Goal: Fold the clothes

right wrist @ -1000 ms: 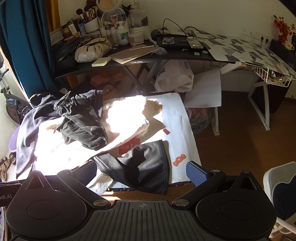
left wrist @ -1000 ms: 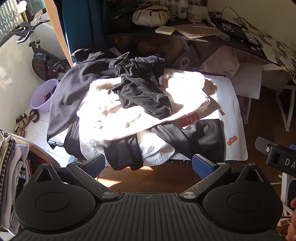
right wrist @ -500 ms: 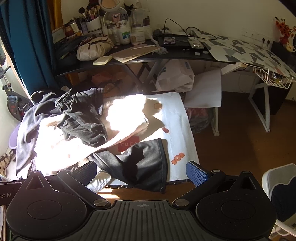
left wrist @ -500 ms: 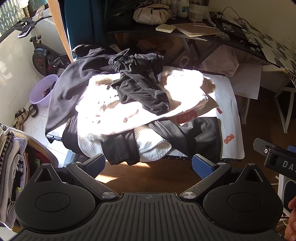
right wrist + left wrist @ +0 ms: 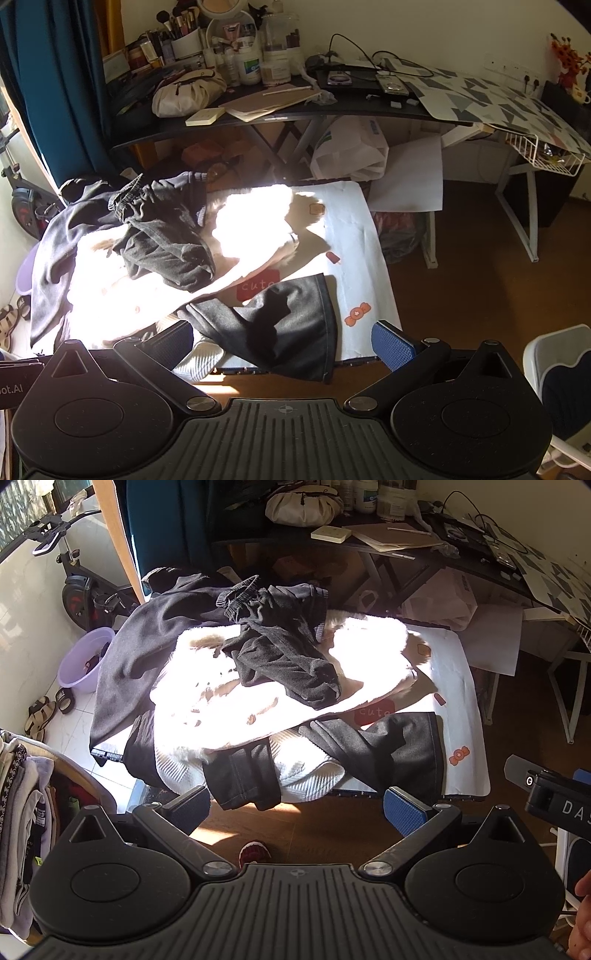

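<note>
Under fleece (image 5: 280,701), half-hidden white knit (image 5: 303,771)

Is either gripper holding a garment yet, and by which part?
Neither. The left gripper and right gripper are open and empty, short of the clothes pile.

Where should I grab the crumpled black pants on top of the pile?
Take the black pants by the ribbed waistband at the far end, coming down from above. It is a thick raised edge lying free on the pile, so closing on it should lift only the pants. Both grippers, left and right, are open.
</note>
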Demonstrator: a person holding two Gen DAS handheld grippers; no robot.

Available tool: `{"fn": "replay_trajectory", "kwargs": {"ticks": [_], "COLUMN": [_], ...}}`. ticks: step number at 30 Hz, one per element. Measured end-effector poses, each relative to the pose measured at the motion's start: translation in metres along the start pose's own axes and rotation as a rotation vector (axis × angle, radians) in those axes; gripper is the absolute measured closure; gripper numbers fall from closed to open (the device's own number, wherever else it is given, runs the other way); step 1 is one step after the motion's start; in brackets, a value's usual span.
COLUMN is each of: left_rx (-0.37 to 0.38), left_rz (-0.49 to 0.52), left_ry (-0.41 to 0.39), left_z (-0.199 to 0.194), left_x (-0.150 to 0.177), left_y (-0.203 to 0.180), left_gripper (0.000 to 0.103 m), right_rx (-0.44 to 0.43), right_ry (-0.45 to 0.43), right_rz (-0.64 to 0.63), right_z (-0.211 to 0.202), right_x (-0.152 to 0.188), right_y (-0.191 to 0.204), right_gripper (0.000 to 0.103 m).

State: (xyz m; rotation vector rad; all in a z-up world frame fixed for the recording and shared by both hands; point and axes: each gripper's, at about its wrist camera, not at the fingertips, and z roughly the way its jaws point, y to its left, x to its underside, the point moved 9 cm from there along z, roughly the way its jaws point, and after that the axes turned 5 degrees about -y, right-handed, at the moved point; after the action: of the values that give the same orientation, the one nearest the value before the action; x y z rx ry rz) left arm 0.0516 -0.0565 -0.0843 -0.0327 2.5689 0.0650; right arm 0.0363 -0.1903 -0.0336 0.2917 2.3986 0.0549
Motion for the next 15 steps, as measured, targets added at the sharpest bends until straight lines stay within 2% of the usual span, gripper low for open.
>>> {"fn": "replay_trajectory", "kwargs": {"ticks": [15], "left_rx": [0.060], "left_rz": [0.019], "left_ry": [0.061], "left_z": [0.040], "left_x": [-0.027], "left_y": [0.031], "left_gripper": [0.001], "right_rx": [0.063], "right_ry": [0.043], "right_rz": [0.011], "right_z": [0.032], "right_x": [-0.013], "right_y": [0.038], "right_gripper": [0.001]}}
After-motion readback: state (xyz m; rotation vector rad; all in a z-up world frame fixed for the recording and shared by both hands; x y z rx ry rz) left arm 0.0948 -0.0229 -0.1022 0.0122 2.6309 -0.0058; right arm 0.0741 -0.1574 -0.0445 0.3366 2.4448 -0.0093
